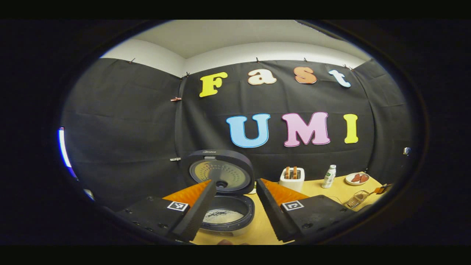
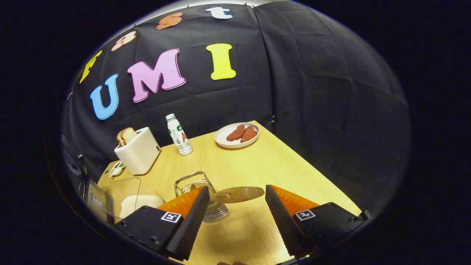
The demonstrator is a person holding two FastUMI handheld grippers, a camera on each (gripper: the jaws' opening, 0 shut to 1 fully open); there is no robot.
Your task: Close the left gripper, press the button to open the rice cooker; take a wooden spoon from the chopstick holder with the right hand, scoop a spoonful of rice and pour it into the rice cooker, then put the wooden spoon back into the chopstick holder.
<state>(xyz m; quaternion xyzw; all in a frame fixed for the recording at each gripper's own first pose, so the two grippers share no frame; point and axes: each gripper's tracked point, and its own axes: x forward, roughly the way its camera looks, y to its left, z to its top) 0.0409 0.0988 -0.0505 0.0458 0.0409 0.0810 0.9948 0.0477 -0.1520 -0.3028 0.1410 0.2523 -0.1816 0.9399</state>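
in the left gripper view the rice cooker (image 1: pixel 228 206) stands on the yellow wooden surface (image 1: pixel 257 228) with its lid (image 1: pixel 220 173) swung up and standing upright behind the pot, the round inner plate facing forward. a pale layer, apparently rice, lies in the bottom of the dark inner pot (image 1: pixel 222 215). the left gripper (image 1: pixel 235 193) hangs just in front of the cooker with its fingers spread wide apart and nothing between them. to the right of the cooker stands a white toaster (image 1: pixel 291 178) with bread slices in its slots, then a small white bottle (image 1: pixel 329 176), then a plate with reddish pieces (image 1: pixel 357 179). a wire chopstick holder (image 1: pixel 356 198) sits nearer than the plate.

in the right gripper view the right gripper (image 2: pixel 237 198) is also released, fingers wide apart. the wooden spoon (image 2: pixel 237 194) leans out of the chopstick holder (image 2: pixel 197 187), its bowl lying between the two fingers; whether either finger touches it cannot be told. left of the holder a clear container (image 2: pixel 127 200) holds white rice. behind the holder stand the toaster (image 2: pixel 138 154), the bottle (image 2: pixel 178 134) and the plate (image 2: pixel 237 135).
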